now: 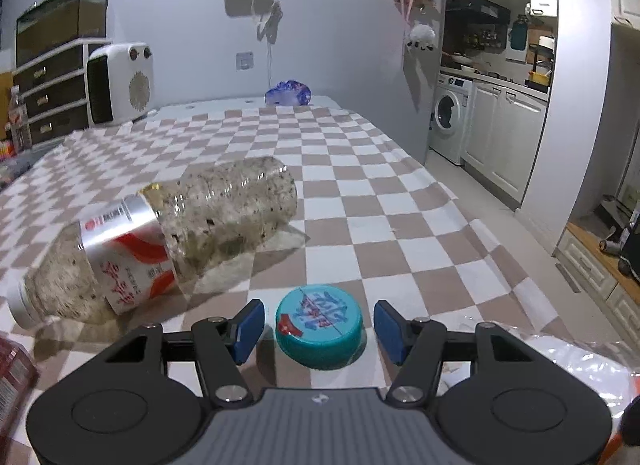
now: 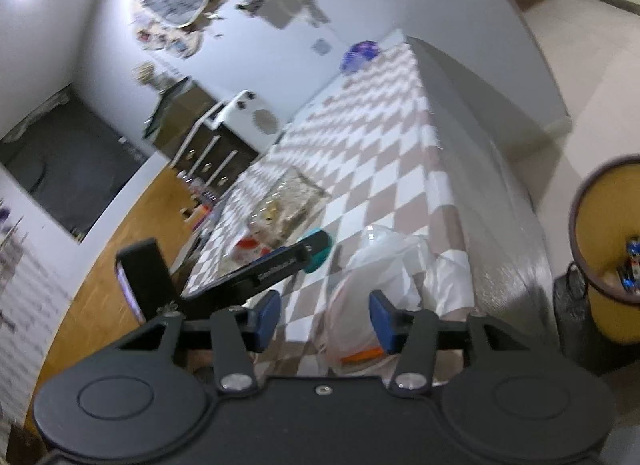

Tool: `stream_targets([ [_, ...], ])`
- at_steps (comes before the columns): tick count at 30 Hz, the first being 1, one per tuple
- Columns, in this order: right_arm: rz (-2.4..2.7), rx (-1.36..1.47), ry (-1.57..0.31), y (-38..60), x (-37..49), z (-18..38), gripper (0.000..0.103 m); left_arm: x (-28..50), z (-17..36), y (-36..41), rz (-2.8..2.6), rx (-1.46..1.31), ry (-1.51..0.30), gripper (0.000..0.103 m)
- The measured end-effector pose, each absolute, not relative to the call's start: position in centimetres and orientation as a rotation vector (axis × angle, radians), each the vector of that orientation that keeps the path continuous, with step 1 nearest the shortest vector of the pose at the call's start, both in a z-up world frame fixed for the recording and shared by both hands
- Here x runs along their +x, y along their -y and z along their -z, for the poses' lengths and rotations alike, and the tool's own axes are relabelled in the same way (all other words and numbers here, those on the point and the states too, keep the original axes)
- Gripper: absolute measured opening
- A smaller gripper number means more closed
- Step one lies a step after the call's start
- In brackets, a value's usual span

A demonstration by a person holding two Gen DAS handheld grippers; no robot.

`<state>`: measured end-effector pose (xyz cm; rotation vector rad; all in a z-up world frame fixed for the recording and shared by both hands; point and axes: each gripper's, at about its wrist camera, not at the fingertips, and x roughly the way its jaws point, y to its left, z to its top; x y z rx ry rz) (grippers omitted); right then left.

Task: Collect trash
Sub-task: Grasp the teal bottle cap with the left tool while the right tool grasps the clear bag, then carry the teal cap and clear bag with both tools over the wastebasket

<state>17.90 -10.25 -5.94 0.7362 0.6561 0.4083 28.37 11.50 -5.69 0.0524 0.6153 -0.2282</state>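
Note:
A teal round lid (image 1: 319,325) lies on the checkered tablecloth (image 1: 360,193) between the open blue pads of my left gripper (image 1: 319,327); the pads do not touch it. A dirty clear plastic bottle (image 1: 160,241) with a red and white label lies on its side to the left. A crumpled blue wrapper (image 1: 288,93) sits at the far table edge. My right gripper (image 2: 324,315) is open and empty above a crumpled clear plastic bag (image 2: 372,281) near the table's front edge. The yellow trash bin (image 2: 612,249) stands on the floor to the right and holds some trash.
A white heater (image 1: 120,83) and dark drawers (image 1: 48,93) stand at the back left. A red packet (image 1: 14,373) lies at the left edge. The left gripper's body (image 2: 248,269) shows in the right wrist view beside the lid (image 2: 320,249). The kitchen with a washing machine (image 1: 450,113) lies to the right.

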Motion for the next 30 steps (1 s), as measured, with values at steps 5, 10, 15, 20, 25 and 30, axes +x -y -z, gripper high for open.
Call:
stream_targets([
  [5, -0.377, 0.735, -0.69, 9.4, 18.8, 6.6, 0.028, 28.5, 5.7, -11.6, 0.219, 0.045, -0.622, 0.05],
  [10, -0.361, 0.733, -0.667, 9.2, 19.0, 6.9, 0.011, 27.8, 5.6, -11.1, 0.231, 0.04, -0.611, 0.049],
  [15, -0.356, 0.68, -0.657, 9.5, 18.7, 6.6, 0.007, 26.3, 5.5, -10.4, 0.227, 0.023, -0.624, 0.049],
  [20, -0.343, 0.59, -0.638, 10.1, 18.1, 5.9, 0.007, 24.4, 5.3, -10.3, 0.189, -0.01, -0.631, 0.049],
  [25, -0.35, 0.524, -0.616, 10.8, 17.3, 5.3, 0.007, 21.4, 4.1, -10.3, 0.16, -0.024, -0.603, 0.049],
  [30, -0.348, 0.418, -0.57, 11.1, 16.0, 4.1, 0.006, 18.7, 2.6, -10.4, 0.14, -0.012, -0.587, 0.049],
])
